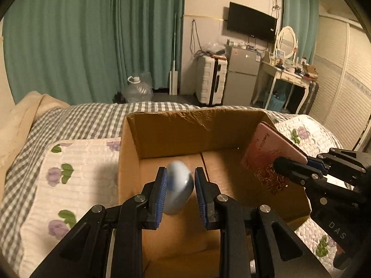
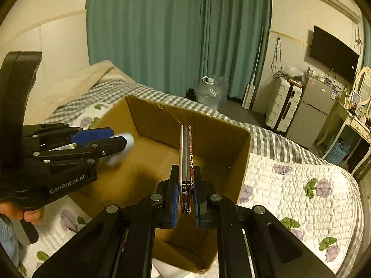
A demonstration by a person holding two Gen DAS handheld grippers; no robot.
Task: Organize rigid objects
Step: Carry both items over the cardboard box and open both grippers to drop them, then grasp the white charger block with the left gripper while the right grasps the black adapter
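A: Left wrist view: left gripper over the open cardboard box; pale blue egg-shaped object between the pads, blurred; a gap shows at the right pad, so it looks released, not clamped.

B: Right gripper?

A: Clenched on a thin pink patterned case, held edge-up above the box floor; in the left view it sits at 3 o'clock, close against the box's right wall.

B: Surroundings?

A: Box sits on a floral quilt over a checked sheet; green curtains at 12 o'clock; water jug, suitcase, TV at 1 o'clock; a hand at 9 o'clock in the right view.
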